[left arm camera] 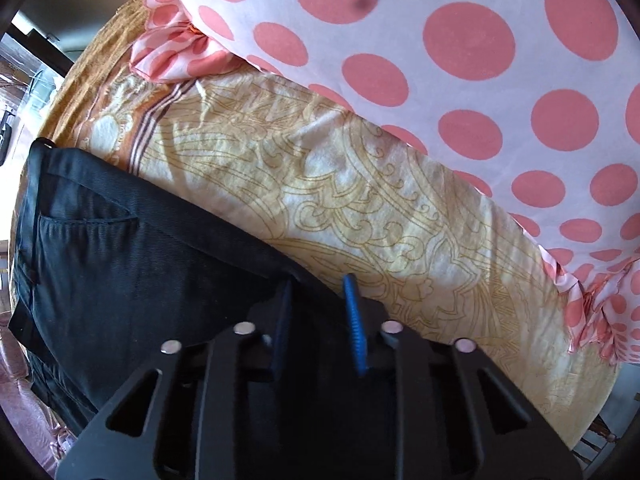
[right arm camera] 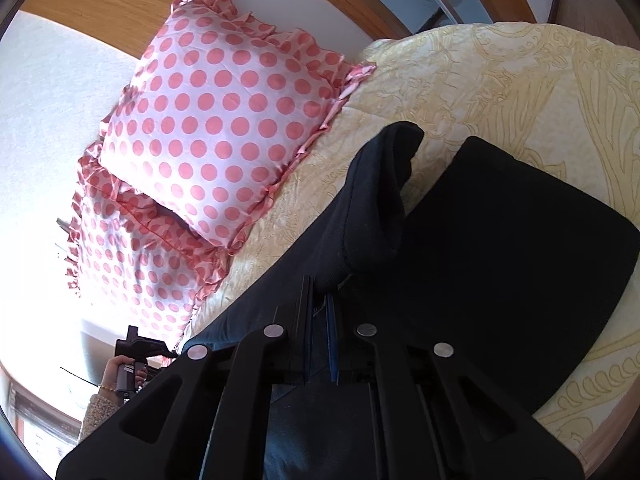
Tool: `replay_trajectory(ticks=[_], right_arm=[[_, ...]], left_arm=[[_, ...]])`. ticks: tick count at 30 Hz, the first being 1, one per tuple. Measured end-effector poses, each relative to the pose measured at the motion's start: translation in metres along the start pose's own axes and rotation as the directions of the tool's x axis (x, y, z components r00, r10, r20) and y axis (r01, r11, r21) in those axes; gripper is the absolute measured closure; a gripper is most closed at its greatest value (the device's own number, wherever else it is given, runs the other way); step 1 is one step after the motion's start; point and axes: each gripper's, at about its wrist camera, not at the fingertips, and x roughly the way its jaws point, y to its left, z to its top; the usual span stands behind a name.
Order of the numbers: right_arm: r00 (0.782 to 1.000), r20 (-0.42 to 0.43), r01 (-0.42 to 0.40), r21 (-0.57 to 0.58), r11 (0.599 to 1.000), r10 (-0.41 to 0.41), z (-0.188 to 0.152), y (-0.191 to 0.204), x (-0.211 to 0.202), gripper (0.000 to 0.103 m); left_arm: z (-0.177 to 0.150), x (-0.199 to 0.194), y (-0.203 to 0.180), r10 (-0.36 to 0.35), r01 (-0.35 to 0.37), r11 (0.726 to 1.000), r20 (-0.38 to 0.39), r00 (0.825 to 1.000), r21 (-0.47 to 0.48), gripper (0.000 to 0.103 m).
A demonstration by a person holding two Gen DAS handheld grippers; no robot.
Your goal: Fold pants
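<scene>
Right gripper (right arm camera: pixel 320 304): angled shallowly down over the bed, jaws pressed together on a fold of the dark pants (right arm camera: pixel 500 260), with cloth bunched up just beyond the tips. The pants lie on the yellow patterned bedsheet (right arm camera: pixel 520 80), one part spread flat to the right of the gripper, another draped in a raised ridge ahead of it.

Left gripper (left arm camera: pixel 318 284): pointed steeply down at the bed, at the pants' edge (left arm camera: pixel 140 260) beside the sheet (left arm camera: pixel 320 168). Its blue pads (left arm camera: pixel 354 320) stand a narrow gap apart; whether cloth is pinched between them cannot be told. The pocket end of the pants lies to the left of this gripper.

In the right wrist view, a hand (right arm camera: pixel 120 378) in a knit sleeve holds the left gripper's handle, left of the pants.

Beyond the pants, two pink polka-dot pillows (right arm camera: pixel 216 128) with ruffled edges rest against the wooden headboard (right arm camera: pixel 92 4).
</scene>
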Motion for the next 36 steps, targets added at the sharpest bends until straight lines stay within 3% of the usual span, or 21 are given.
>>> replay_trajectory(ticks=[4,6,8,11,16,19,23,26,29,32,35,36], right_arm=[[1.000,-0.010,-0.008,0.003,1.000,0.008,0.000,-0.003,0.002,0.097],[1.000,-0.009,-0.018,0.002,1.000,0.018,0.000,-0.004,0.000,0.097],[1.000,0.000,-0.027,-0.002,1.000,0.027,0.000,-0.002,-0.003,0.097],[0.999,0.026,-0.043,-0.009,0.999,0.043,0.002,-0.002,-0.012,0.097],[0.996,0.072,-0.055,-0.012,0.998,0.056,0.006,-0.010,-0.034,0.097],[0.994,0.100,-0.052,-0.016,0.999,0.054,0.007,-0.014,-0.046,0.097],[0.991,0.119,-0.053,-0.008,0.999,0.054,0.007,-0.024,-0.060,0.097],[0.991,0.120,-0.057,-0.011,0.998,0.058,0.006,-0.027,-0.066,0.097],[0.990,0.124,-0.059,-0.022,0.998,0.062,0.005,-0.027,-0.073,0.097],[0.991,0.126,-0.040,-0.027,0.999,0.043,0.002,-0.032,-0.080,0.097],[0.996,0.082,0.025,-0.001,1.000,-0.025,-0.008,-0.049,-0.075,0.097],[0.997,0.064,0.041,0.013,0.999,-0.041,-0.011,-0.056,-0.073,0.097]], left_arm=[[-0.013,-0.008,0.046,-0.163,0.166,0.984,0.050,0.985,-0.059,0.098],[-0.022,-0.015,0.062,-0.247,0.253,0.965,0.080,0.966,-0.068,0.100],[-0.037,-0.028,0.080,-0.332,0.343,0.937,0.133,0.934,-0.067,0.100],[-0.069,-0.061,0.111,-0.439,0.458,0.889,0.250,0.863,-0.019,0.100],[-0.149,-0.121,0.150,-0.566,0.594,0.801,0.416,0.712,0.073,0.100],[-0.208,-0.127,0.153,-0.606,0.639,0.760,0.488,0.628,0.121,0.100],[-0.272,-0.117,0.174,-0.620,0.664,0.733,0.546,0.564,0.148,0.100],[-0.308,-0.113,0.187,-0.609,0.662,0.731,0.597,0.522,0.167,0.100],[-0.340,-0.111,0.193,-0.596,0.653,0.734,0.638,0.487,0.186,0.100],[-0.371,-0.107,0.197,-0.564,0.621,0.758,0.679,0.470,0.201,0.100],[-0.394,-0.086,0.203,-0.546,0.620,0.767,0.674,0.497,0.164,0.100],[-0.399,-0.076,0.205,-0.536,0.617,0.774,0.669,0.515,0.145,0.100]])
